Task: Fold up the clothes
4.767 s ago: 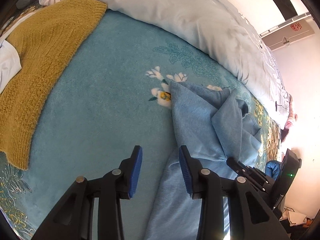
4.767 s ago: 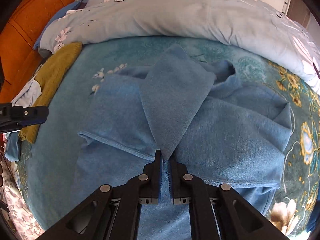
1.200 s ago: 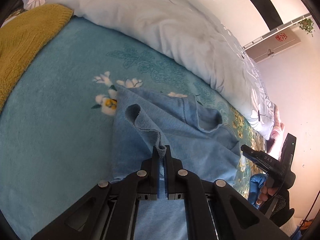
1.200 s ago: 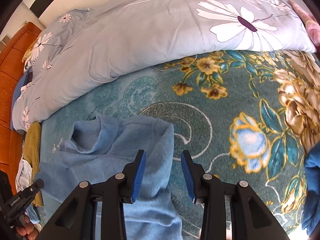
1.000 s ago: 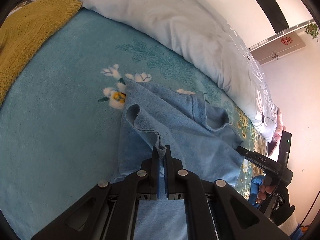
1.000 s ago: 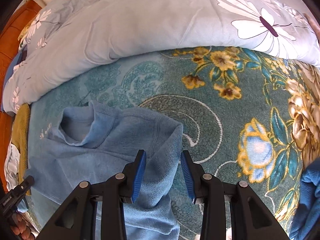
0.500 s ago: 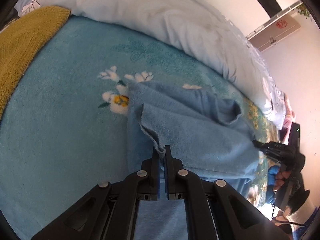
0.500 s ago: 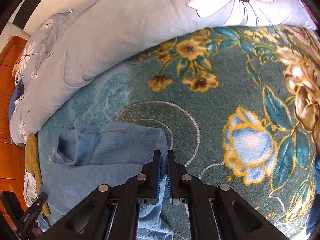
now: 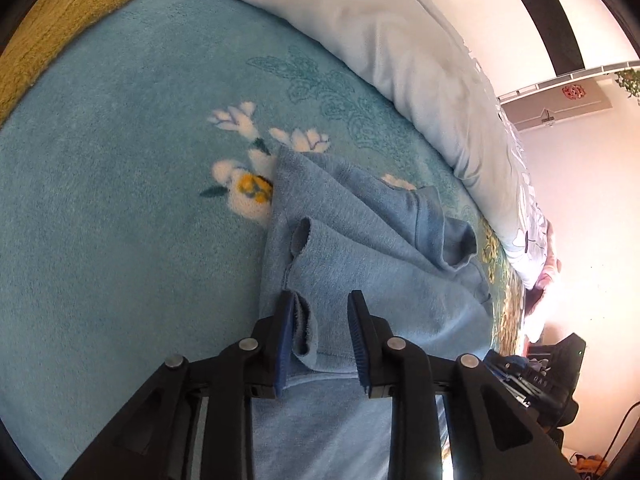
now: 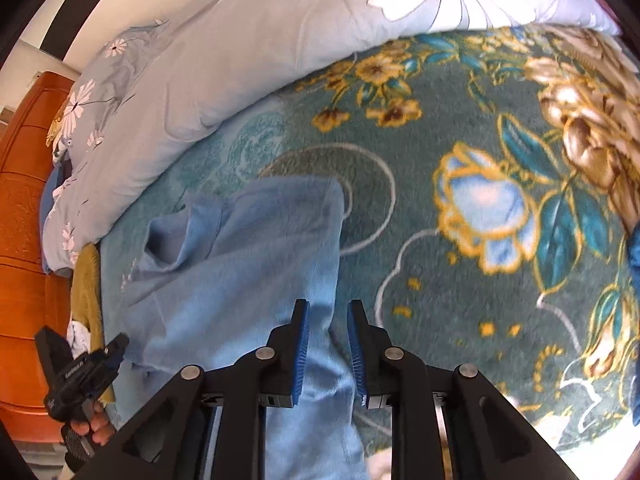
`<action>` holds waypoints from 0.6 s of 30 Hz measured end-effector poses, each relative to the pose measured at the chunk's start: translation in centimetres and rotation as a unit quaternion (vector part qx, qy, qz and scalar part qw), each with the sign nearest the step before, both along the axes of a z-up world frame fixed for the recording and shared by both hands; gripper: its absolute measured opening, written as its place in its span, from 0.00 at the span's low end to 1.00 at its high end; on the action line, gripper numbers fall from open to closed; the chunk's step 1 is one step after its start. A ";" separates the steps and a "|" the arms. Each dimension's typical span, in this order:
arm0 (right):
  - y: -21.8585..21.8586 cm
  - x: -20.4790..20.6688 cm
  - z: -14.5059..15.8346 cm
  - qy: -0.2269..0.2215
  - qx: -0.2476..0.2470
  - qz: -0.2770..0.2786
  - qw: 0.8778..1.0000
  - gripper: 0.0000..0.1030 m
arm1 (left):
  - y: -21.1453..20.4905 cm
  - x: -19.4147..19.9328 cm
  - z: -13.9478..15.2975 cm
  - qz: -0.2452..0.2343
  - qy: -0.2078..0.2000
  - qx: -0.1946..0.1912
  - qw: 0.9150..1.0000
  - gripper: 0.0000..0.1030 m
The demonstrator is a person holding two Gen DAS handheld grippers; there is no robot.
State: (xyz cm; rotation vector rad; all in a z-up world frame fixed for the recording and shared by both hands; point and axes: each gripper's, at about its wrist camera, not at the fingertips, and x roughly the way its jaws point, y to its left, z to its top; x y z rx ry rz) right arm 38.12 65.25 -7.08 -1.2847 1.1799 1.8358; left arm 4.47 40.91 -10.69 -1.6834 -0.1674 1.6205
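We are at the release after a fold: the blue garment (image 9: 360, 256) lies on the teal floral blanket (image 9: 120, 200), just in front of the pale duvet (image 9: 380, 40). Left hand-held gripper (image 9: 320, 336): jaws opening, a cuffed edge of cloth loose between them, resting against the left pad only. Right hand-held gripper (image 10: 326, 348): jaws opening too, straddling the garment's right edge without pressing it. We judge the next move calls for lifting both clear, then finding the next edge to fold. The left wrist view shows the curled cuff and a mustard knit (image 9: 60, 20) beyond the garment; the right wrist view alone shows the wooden headboard (image 10: 24, 220) and the collar's far side.
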 end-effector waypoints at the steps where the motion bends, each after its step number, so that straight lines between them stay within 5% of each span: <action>1: -0.7 0.1 -0.6 -0.001 -0.010 0.006 1.000 0.23 | 0.2 -0.1 -0.2 -0.002 0.000 0.000 1.000 0.28; 6: -1.7 1.0 -2.1 0.010 -0.028 -0.026 0.999 0.26 | 1.1 -0.1 -0.1 -0.007 0.010 0.002 1.000 0.24; 8: -1.7 1.4 -2.0 0.018 -0.028 -0.038 0.999 0.27 | 1.3 0.0 0.3 -0.013 0.017 0.007 1.000 0.05; 9: -1.8 1.5 -1.8 0.020 -0.025 -0.039 0.999 0.25 | 1.4 0.1 0.6 -0.016 0.025 0.007 1.000 0.04; 18: -2.1 1.8 -2.1 -0.015 -0.016 -0.026 0.999 0.08 | 0.6 -0.3 0.4 -0.005 0.052 -0.019 0.998 0.04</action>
